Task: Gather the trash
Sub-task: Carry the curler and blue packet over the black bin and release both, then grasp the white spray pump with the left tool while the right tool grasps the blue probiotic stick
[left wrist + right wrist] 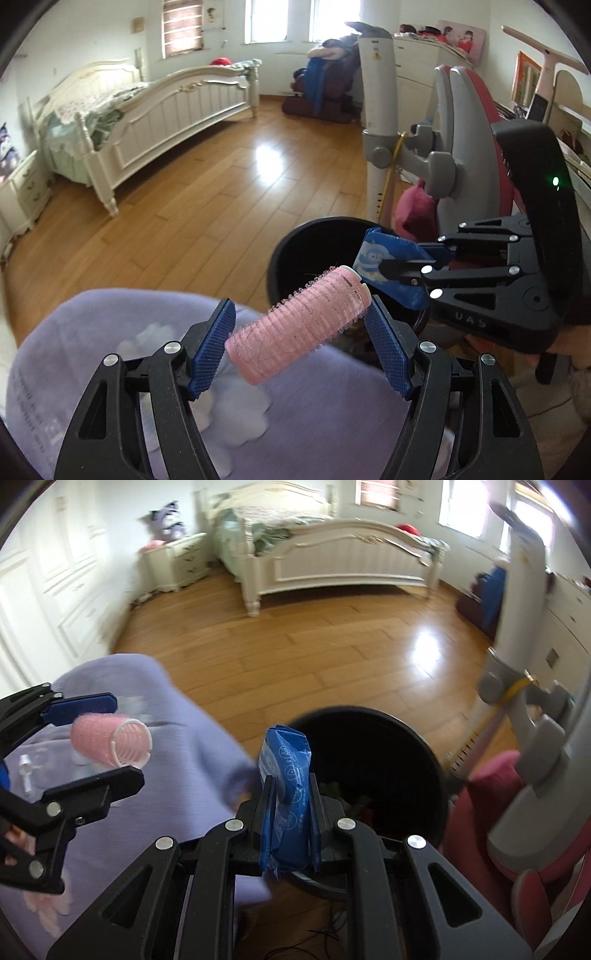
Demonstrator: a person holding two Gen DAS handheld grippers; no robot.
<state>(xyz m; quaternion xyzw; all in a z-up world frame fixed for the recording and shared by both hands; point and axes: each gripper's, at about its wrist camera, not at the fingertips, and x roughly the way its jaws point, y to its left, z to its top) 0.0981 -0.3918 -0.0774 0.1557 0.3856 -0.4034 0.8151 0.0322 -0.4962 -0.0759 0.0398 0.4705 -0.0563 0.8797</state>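
left gripper [299,332] holds a pink hair roller [299,321] endwise between wide-set pads beside the black bin [295,243], right gripper [291,801] clamped narrow on a blue packet [286,794] at the rim; risk: roller slips, landing on lilac cloth [314,424].

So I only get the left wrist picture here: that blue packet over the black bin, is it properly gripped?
Observer: Yes. The right gripper has both fingers pressed flat on the blue packet.
Operator: Anything in the bin already?
Observer: Some scraps lie at the bottom of the black bin; too dark to name.
Operator: And my pink roller?
Observer: The pink roller is hollow; its open end shows between the left gripper fingers.
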